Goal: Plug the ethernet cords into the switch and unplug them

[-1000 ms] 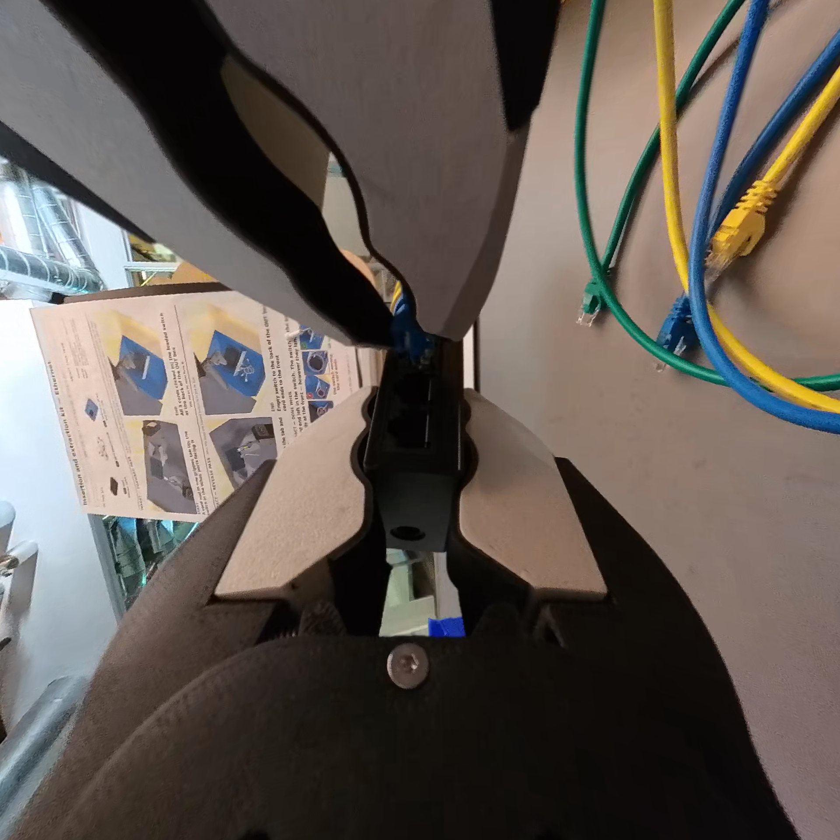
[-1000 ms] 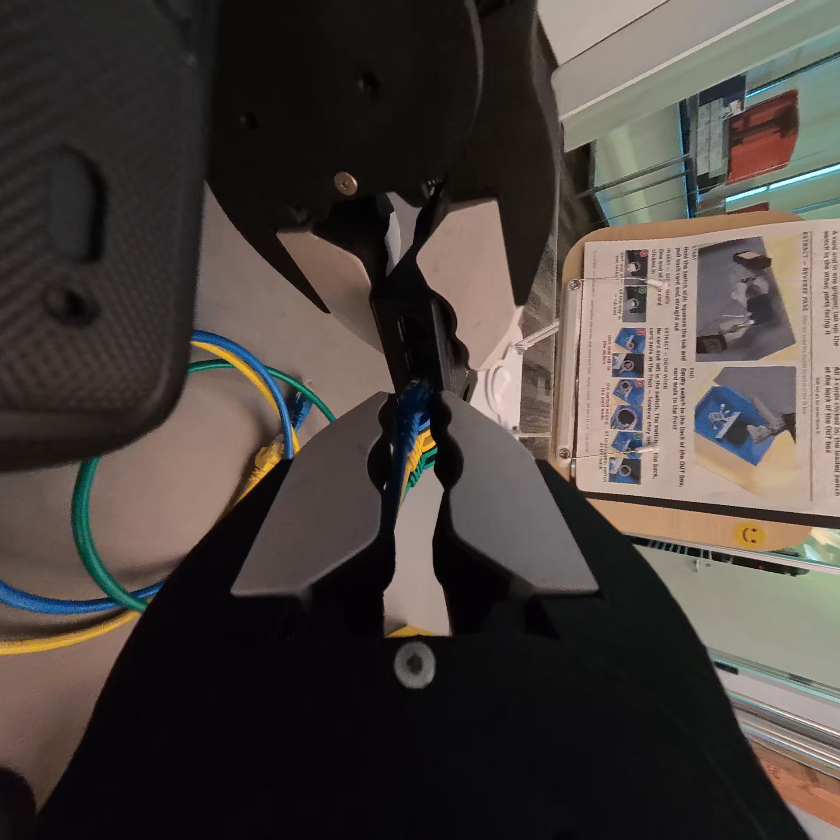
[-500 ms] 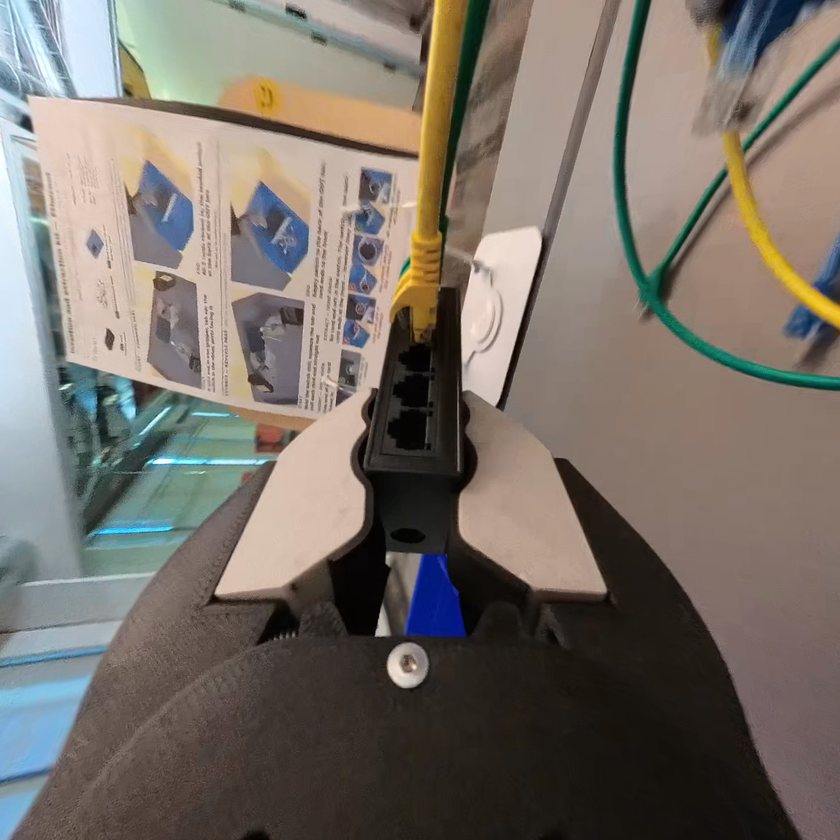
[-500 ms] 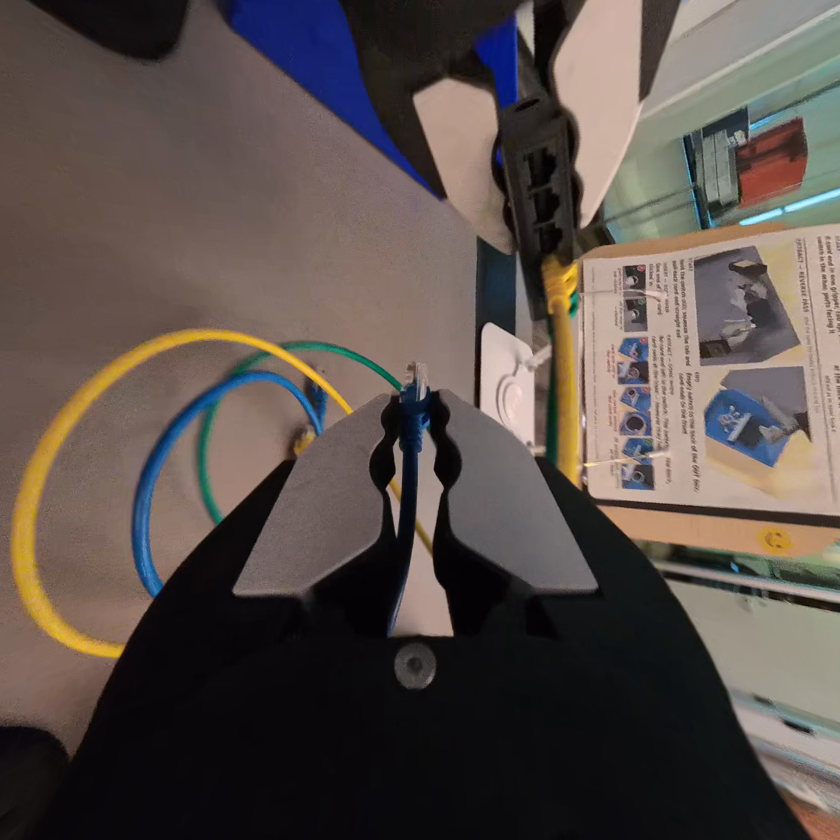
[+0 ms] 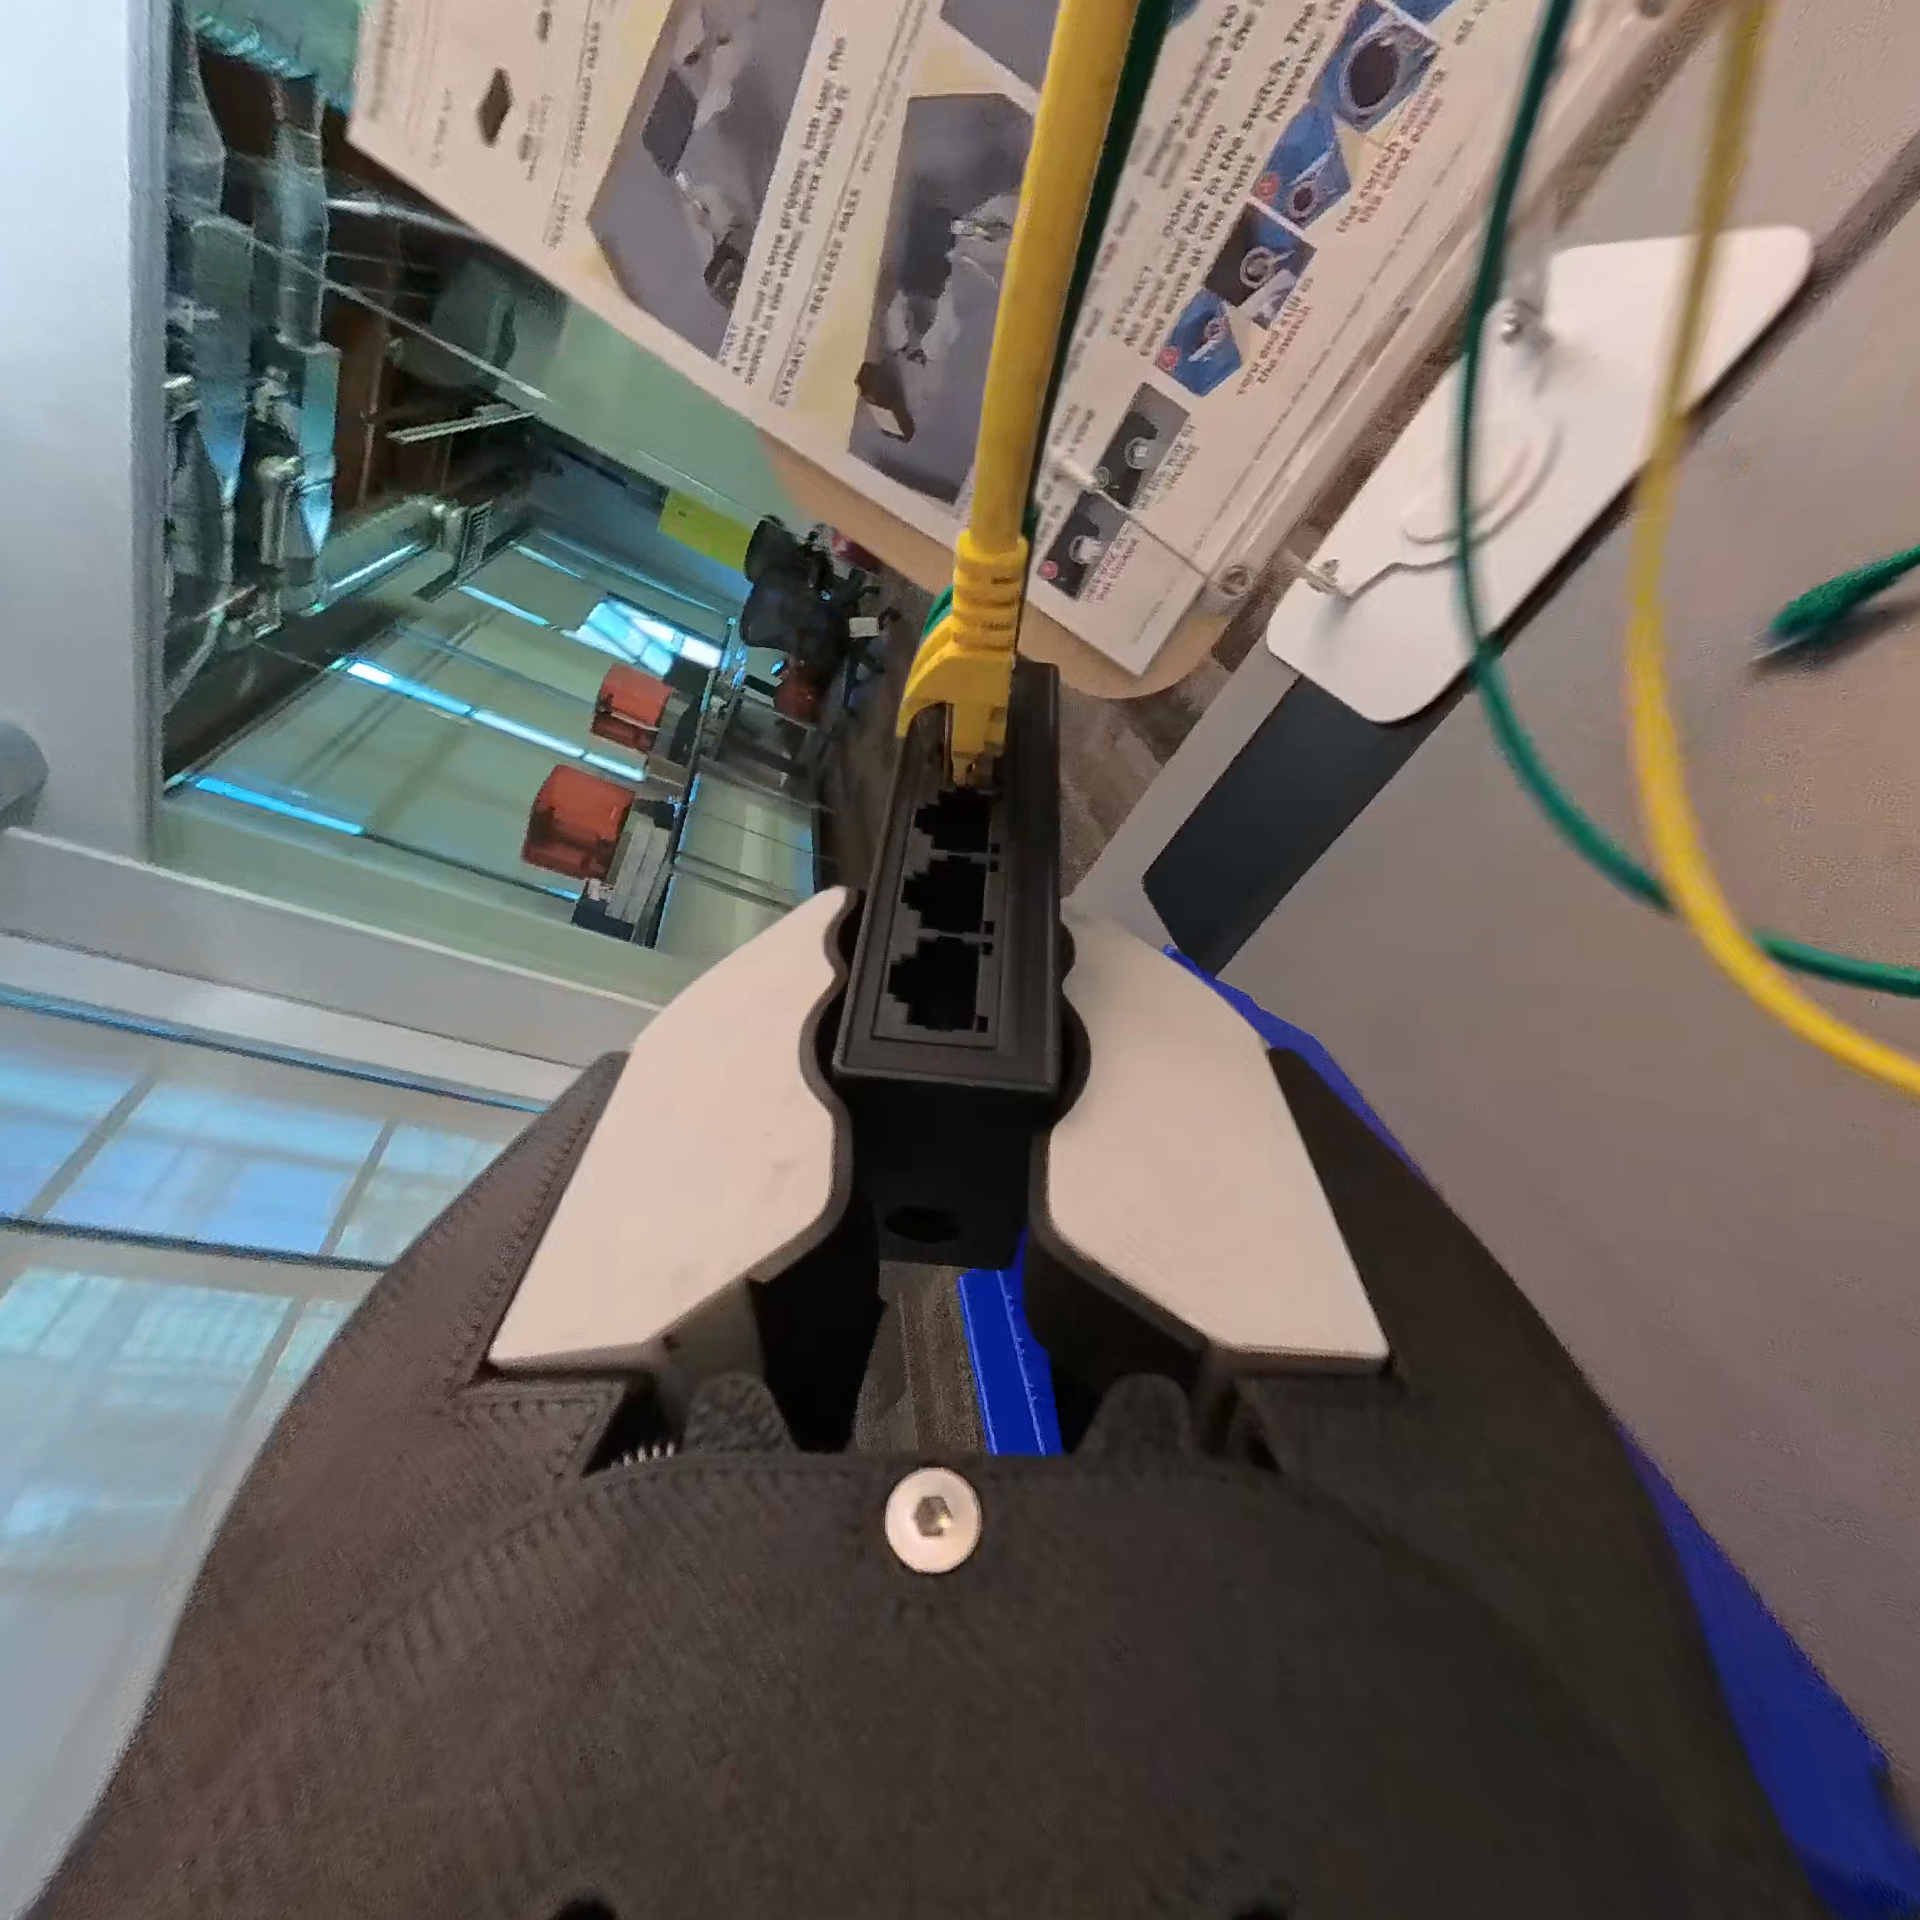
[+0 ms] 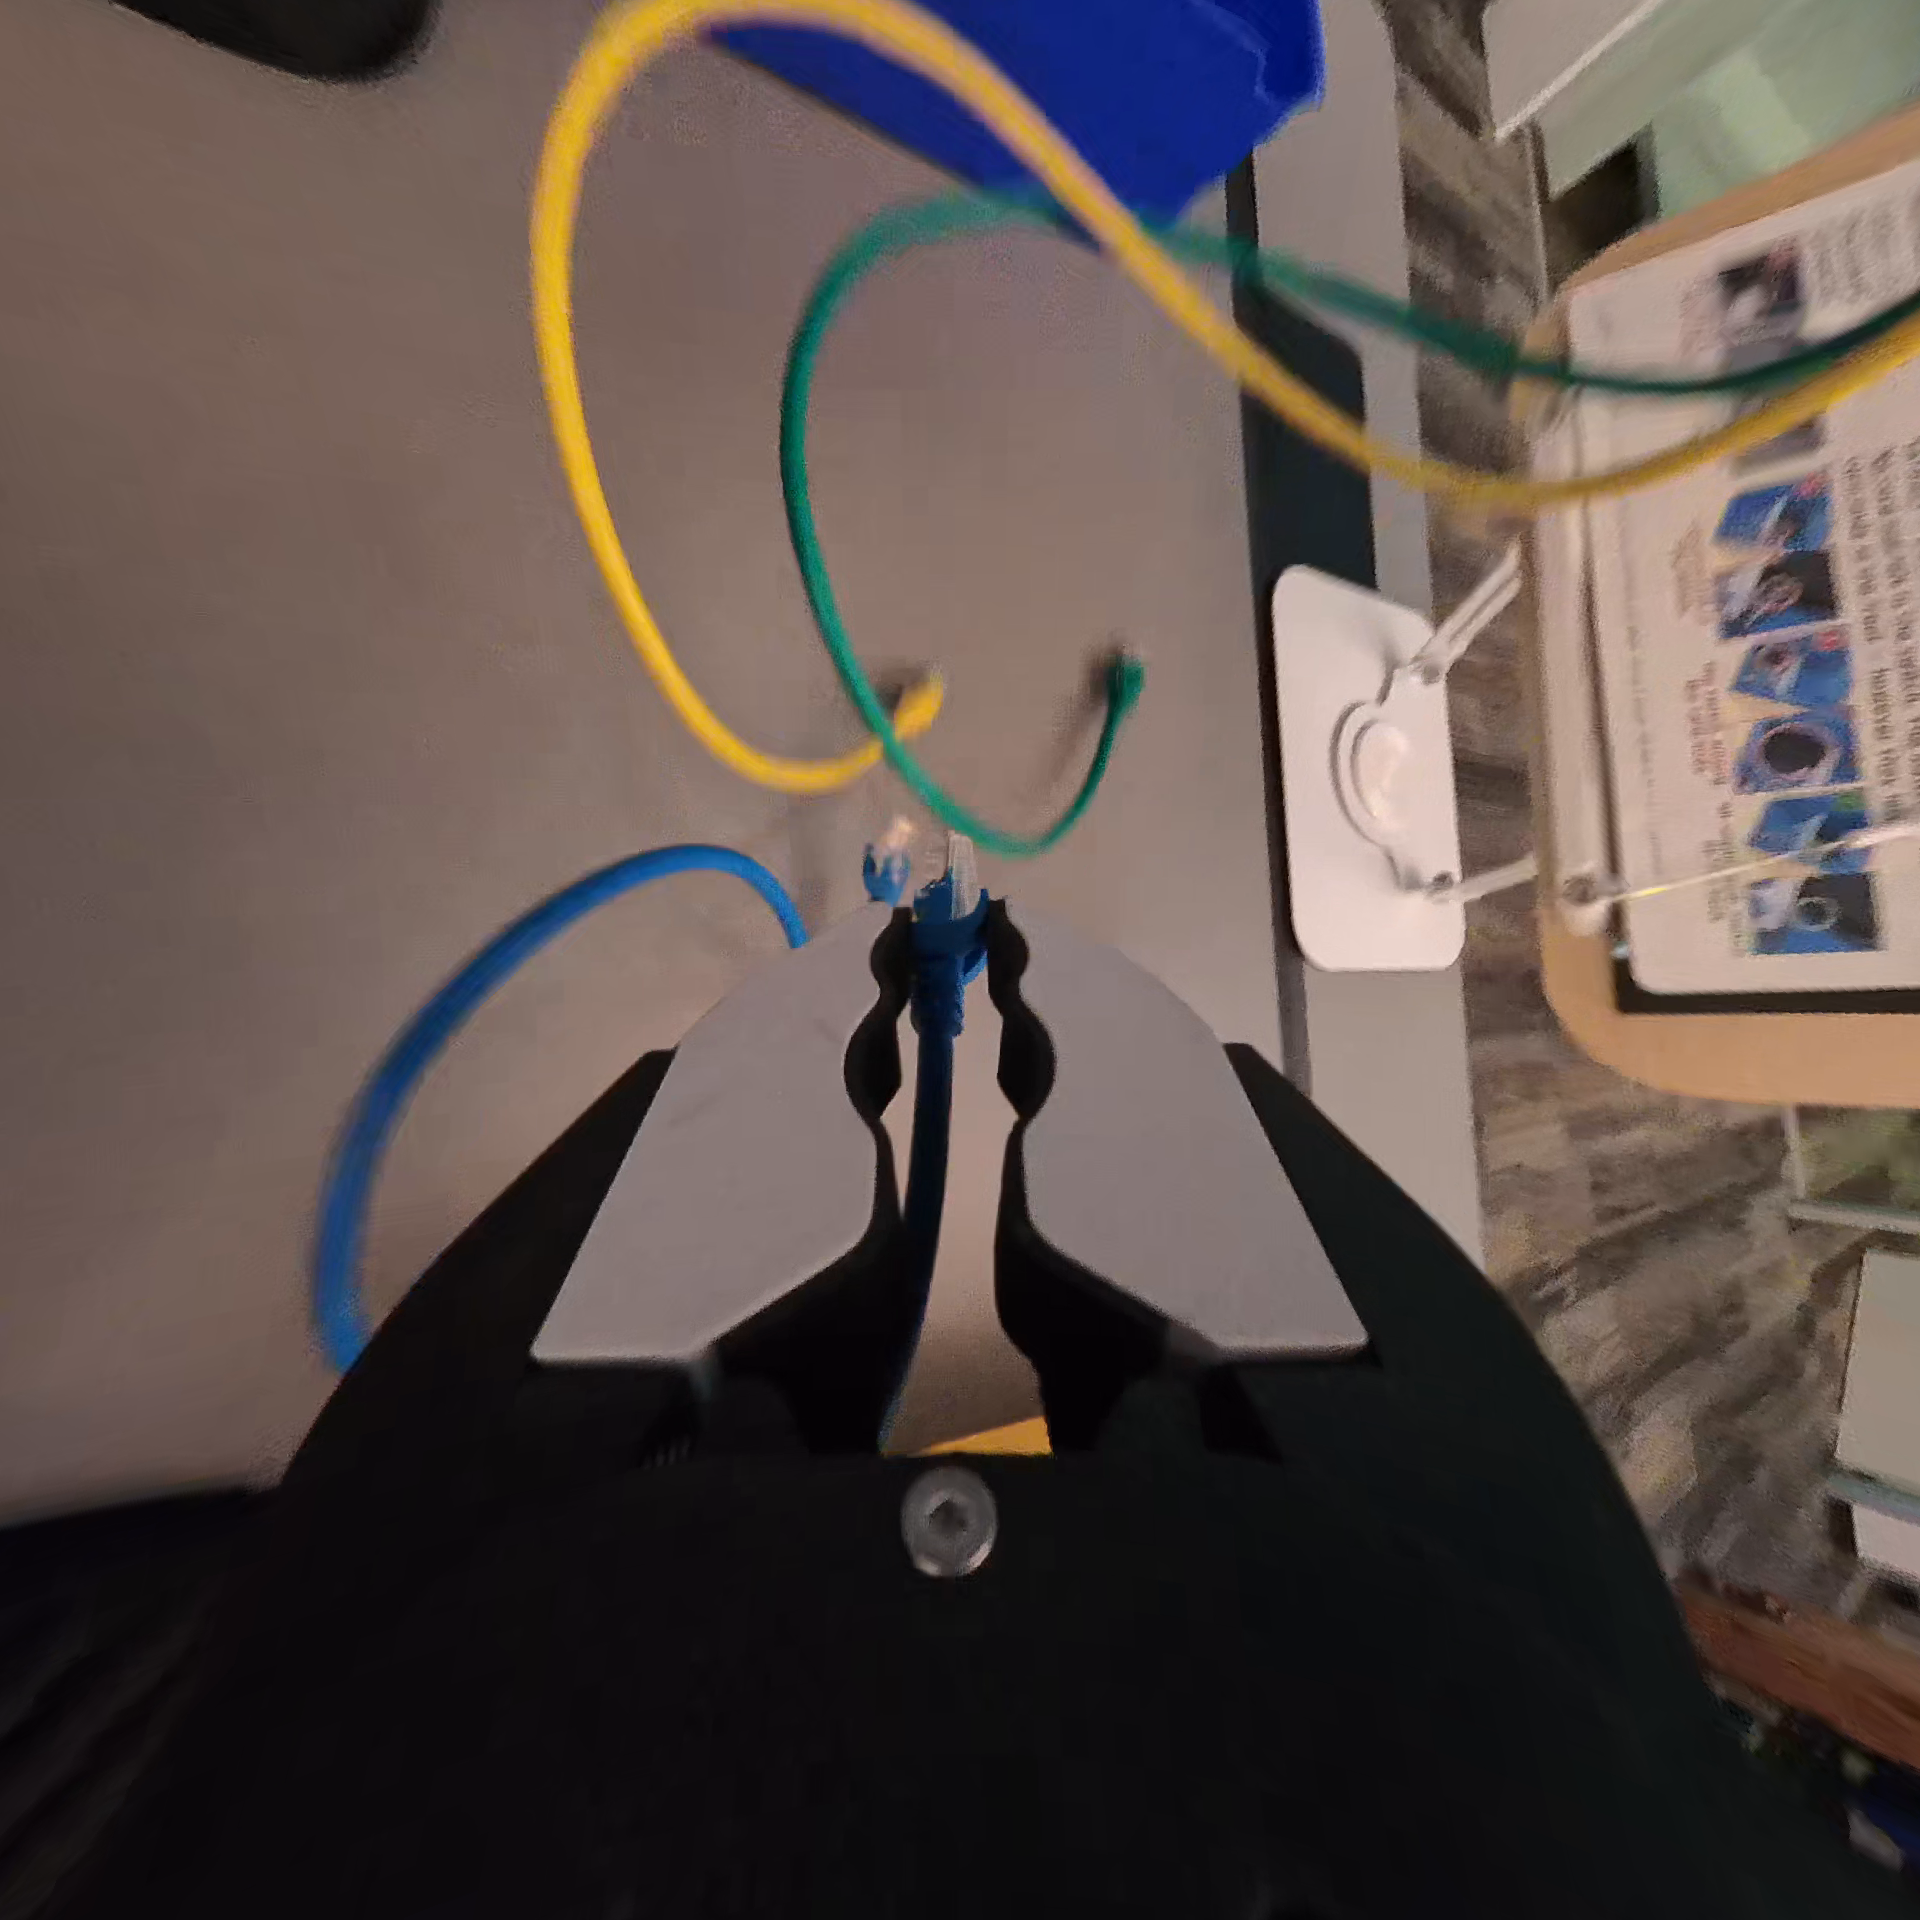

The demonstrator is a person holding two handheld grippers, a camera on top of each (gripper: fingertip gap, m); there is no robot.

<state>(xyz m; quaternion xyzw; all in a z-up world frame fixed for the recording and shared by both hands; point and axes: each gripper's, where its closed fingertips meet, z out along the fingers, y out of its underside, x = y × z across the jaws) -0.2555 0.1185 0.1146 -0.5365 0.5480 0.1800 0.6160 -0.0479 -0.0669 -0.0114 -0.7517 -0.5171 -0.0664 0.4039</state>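
Note:
My left gripper (image 5: 951, 940) is shut on the black switch (image 5: 951, 1029), held off the table with its ports facing the camera. A yellow cord (image 5: 1013, 416) is plugged into the far port; a green cord (image 5: 940, 623) shows just behind it. The three nearer ports are empty. My right gripper (image 6: 945, 925) is shut on a blue cord (image 6: 930, 1101) just behind its clear plug (image 6: 961, 862), above the grey table. The blue cord's other end (image 6: 883, 868) lies beside it. Loose yellow (image 6: 920, 707) and green (image 6: 1122, 681) cord ends lie farther ahead.
A white adhesive mount (image 6: 1361, 769) sits on the table edge and holds a printed instruction sheet on a board (image 6: 1766, 644). A blue bin (image 6: 1039, 94) is at the far side; it also shows under the left gripper (image 5: 1745, 1662). Yellow and green cords hang in loops across the table. The grippers' ends are close to 30 centimetres from one another.
The blue cord has come out of the switch. My right gripper has drawn away with the plug and down toward the table, while my left gripper has lifted and turned the switch away.

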